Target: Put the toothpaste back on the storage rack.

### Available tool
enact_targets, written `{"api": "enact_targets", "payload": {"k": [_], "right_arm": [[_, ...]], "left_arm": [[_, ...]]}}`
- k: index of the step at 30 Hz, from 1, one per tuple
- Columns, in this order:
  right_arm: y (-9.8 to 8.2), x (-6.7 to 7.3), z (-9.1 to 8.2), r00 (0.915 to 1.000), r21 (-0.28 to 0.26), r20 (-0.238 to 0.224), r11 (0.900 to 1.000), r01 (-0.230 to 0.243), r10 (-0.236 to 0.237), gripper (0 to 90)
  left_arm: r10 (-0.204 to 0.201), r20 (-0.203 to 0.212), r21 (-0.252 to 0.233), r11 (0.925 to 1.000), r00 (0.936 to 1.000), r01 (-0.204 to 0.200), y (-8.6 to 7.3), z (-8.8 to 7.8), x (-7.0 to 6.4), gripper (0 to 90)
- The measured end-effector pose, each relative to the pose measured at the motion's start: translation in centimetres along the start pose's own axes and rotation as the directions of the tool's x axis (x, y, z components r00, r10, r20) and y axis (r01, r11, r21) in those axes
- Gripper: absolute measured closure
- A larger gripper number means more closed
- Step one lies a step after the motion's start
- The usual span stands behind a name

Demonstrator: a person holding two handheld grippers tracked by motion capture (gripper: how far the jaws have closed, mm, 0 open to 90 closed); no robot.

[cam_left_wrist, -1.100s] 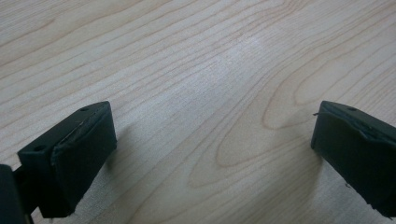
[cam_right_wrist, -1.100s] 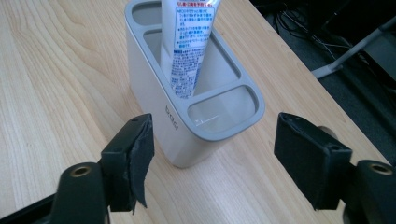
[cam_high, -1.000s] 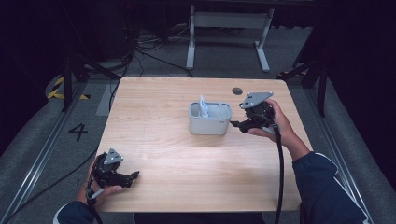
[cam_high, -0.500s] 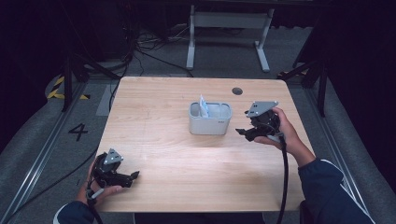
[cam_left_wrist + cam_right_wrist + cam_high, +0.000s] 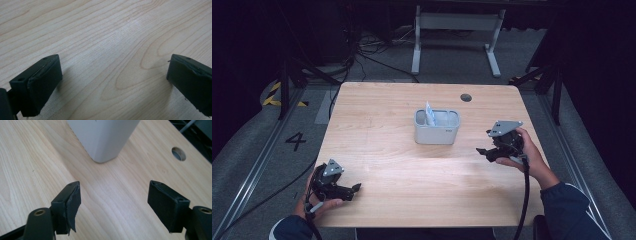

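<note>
A pale grey bin (image 5: 436,127) stands at the middle of the wooden table (image 5: 387,115), with a white packet (image 5: 430,113) sticking up inside it. Its corner (image 5: 105,137) fills the top of the right gripper view. My right gripper (image 5: 484,150) is held low over the table to the right of the bin, open, nothing between its jaws (image 5: 113,202). My left gripper (image 5: 355,189) rests near the table's front left corner, also open and empty (image 5: 113,75).
A round cable hole (image 5: 466,97) sits in the table's far right part (image 5: 178,153). Beyond the table are a white stand (image 5: 457,22) and cables on the grey floor. A rail and a painted number 4 (image 5: 295,140) lie to the left.
My right gripper has drawn back from the bin's right side toward the person, now lower and nearer the front. The left gripper has stayed put.
</note>
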State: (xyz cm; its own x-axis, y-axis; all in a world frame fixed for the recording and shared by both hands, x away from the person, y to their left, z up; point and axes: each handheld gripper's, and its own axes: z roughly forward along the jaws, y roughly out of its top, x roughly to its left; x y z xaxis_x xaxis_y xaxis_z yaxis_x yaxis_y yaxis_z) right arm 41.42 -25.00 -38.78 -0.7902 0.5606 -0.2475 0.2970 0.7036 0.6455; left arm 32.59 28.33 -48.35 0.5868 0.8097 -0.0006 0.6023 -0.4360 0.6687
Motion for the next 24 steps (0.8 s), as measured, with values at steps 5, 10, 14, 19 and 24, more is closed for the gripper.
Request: {"api": "enact_targets", "payload": {"k": [5, 10, 14, 19, 24], "right_arm": [[-2.1, -0.1, -0.3, 0.9995, 0.005, 0.011, 1.000, -0.029, 0.029, 27.5], [-3.8, -0.3, -0.6, 0.9980, 0.001, 0.019, 0.998, -0.060, 0.060, 27.5], [-5.4, -0.2, -0.8, 0.9967, -0.003, 0.022, 0.997, -0.079, 0.079, 27.4], [-7.7, -0.1, -1.3, 0.9908, -0.001, 0.006, 0.991, -0.135, 0.135, 27.0], [-9.9, 0.0, -1.6, 0.9795, -0.003, -0.001, 0.979, -0.201, 0.201, 27.4]], "left_arm": [[0.000, 0.000, 0.000, 1.0000, 1.0000, 0.000, 0.0, 0.0, 0.0, 0.5], [-0.003, 0.002, 0.001, 1.0000, 1.0000, 0.003, 0.0, 0.0, 0.0, 0.4], [-0.003, 0.004, 0.002, 1.0000, 1.0000, 0.003, 0.0, 0.0, 0.0, 0.3], [-0.001, 0.007, 0.001, 1.0000, 1.0000, 0.001, 0.0, 0.0, 0.0, 0.2], [0.007, 0.007, 0.004, 1.0000, 1.0000, -0.007, 0.1, 0.1, 0.1, 0.2]]}}
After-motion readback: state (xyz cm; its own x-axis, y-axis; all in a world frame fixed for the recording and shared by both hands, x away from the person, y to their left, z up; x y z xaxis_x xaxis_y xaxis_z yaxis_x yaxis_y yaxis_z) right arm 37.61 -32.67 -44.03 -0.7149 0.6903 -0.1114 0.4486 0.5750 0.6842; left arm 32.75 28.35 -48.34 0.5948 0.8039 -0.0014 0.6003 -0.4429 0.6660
